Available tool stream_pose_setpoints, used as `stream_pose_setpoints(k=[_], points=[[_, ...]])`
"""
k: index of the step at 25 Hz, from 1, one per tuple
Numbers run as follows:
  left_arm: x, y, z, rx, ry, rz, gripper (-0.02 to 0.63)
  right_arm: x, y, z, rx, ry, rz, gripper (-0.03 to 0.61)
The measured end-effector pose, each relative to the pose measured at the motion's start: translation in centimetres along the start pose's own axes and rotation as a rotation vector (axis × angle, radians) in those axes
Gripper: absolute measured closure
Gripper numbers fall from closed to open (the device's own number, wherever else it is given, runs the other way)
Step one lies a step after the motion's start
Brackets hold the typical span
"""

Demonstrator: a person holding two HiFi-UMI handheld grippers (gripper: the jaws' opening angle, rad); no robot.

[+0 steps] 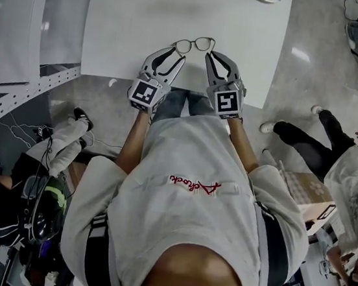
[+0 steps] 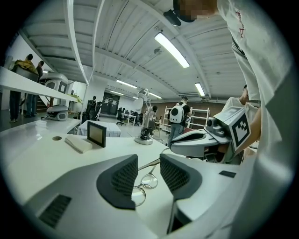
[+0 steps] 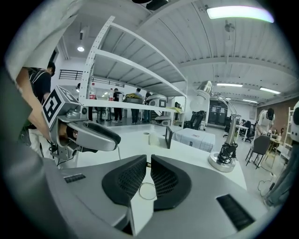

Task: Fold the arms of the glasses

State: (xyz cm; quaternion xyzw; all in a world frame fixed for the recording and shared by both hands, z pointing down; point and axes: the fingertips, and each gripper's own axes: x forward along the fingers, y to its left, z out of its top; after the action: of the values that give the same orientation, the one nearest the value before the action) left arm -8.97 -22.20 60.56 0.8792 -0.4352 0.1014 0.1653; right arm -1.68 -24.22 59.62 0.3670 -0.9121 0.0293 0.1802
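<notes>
Thin wire-rimmed glasses [image 1: 193, 43] lie on the white table [image 1: 129, 21] just past the tips of both grippers. My left gripper [image 1: 178, 52] sits at their left end. In the left gripper view its jaws [image 2: 148, 159] stand apart, one thin arm of the glasses crosses the gap, and the lenses [image 2: 149, 180] show beyond. My right gripper [image 1: 209, 57] is at the right end. In the right gripper view its pads [image 3: 148, 159] are nearly together with a dark piece of the frame pinched at their tips, and a lens ring [image 3: 148, 191] shows through the slit.
A small dark screen [image 2: 96, 133] and a flat white block [image 2: 78, 143] stand farther back on the table. A round-based stand [image 3: 223, 161] is at the far right. The table's near edge [image 1: 173, 91] runs under my wrists. People stand right of the table.
</notes>
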Motion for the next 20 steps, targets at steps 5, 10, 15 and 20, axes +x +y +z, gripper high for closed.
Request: stream_pose_setpoints(k=[5, 10, 15, 20], points=[[0.6, -0.2, 0.1, -0.015, 0.003, -0.017, 0.468, 0.4, 0.3, 0.1, -0.02, 0.01, 0.015, 0.532], [1.3, 0.0, 0.0, -0.006, 0.008, -0.039, 0.468, 0.6, 0.3, 0.2, -0.001, 0.009, 0.011, 0.532], [2.6, -0.2, 0.2, 0.013, 0.009, -0.072, 0.466, 0.4, -0.1, 0.2, 0.029, 0.005, -0.002, 0.532], [4.2, -0.5, 0.4, 0.023, 0.012, -0.107, 0.465, 0.1, -1.0, 0.2, 0.058, 0.002, -0.019, 0.532]])
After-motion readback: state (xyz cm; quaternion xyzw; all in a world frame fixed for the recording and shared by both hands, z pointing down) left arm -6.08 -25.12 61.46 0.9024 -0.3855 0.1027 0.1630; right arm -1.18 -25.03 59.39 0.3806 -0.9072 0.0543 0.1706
